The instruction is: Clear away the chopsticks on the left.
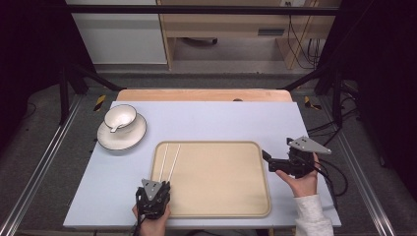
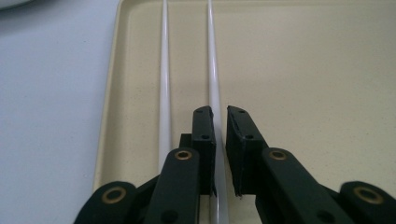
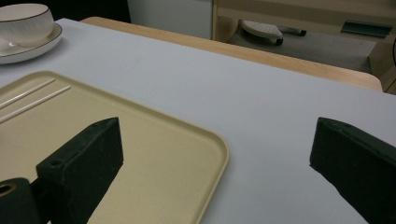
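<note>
Two white chopsticks (image 1: 167,160) lie side by side along the left end of a beige tray (image 1: 216,144). In the left gripper view they run away from me, the left one (image 2: 164,70) free on the tray (image 2: 303,70). The right chopstick (image 2: 212,56) passes between the narrow jaws of my left gripper (image 2: 221,112), which is shut on its near end. That gripper (image 1: 160,186) sits at the tray's near left corner. My right gripper (image 1: 269,162) hovers just off the tray's right edge. In its own view the right gripper (image 3: 215,126) stands wide open with nothing between its fingers.
A white bowl (image 1: 119,117) rests on a saucer (image 1: 124,138) at the table's back left, and both bowl (image 3: 23,21) and saucer show far off in the right gripper view. The pale table top (image 1: 221,118) extends behind and beside the tray.
</note>
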### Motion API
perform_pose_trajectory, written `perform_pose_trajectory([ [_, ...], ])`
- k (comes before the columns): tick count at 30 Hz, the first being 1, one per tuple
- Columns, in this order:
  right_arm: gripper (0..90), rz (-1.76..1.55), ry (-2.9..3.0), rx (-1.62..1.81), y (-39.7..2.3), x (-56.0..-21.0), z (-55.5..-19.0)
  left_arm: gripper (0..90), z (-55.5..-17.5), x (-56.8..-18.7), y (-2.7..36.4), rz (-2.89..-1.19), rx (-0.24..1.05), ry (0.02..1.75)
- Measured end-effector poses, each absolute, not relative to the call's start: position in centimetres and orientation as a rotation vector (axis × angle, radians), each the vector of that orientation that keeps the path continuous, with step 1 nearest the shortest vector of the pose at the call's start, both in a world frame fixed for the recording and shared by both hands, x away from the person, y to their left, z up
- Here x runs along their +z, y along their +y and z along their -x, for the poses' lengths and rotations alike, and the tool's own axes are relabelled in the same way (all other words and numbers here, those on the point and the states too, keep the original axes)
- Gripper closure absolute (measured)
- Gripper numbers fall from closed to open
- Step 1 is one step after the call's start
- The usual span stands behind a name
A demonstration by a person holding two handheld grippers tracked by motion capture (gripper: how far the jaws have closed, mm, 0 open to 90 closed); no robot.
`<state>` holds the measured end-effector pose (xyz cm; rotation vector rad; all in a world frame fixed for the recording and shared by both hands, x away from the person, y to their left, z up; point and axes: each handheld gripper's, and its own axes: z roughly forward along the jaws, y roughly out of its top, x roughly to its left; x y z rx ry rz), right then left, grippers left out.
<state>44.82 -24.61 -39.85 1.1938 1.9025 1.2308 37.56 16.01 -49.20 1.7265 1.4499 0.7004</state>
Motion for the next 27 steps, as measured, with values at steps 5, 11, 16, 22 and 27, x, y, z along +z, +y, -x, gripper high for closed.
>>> perform_pose_trajectory([
  [5,2.9,-1.197,1.898,1.233,-24.7,-39.7,-44.7,76.0,-37.7,-48.4,16.3,-1.714,0.691,1.419],
  [11,2.7,-1.200,1.878,1.245,-25.1,-39.5,-44.5,65.2,-38.5,-45.2,17.6,-1.679,0.668,1.322],
  [16,2.5,-1.202,1.857,1.263,-25.6,-39.2,-44.3,44.0,-40.8,-41.7,19.7,-1.739,0.635,1.188],
  [22,2.3,-1.219,1.844,1.274,-26.1,-39.1,-44.2,29.0,-42.2,-40.3,22.4,-1.763,0.608,1.127],
  [27,2.3,-1.220,1.835,1.269,-26.5,-39.0,-44.1,20.3,-42.3,-40.7,24.6,-1.785,0.598,1.118],
])
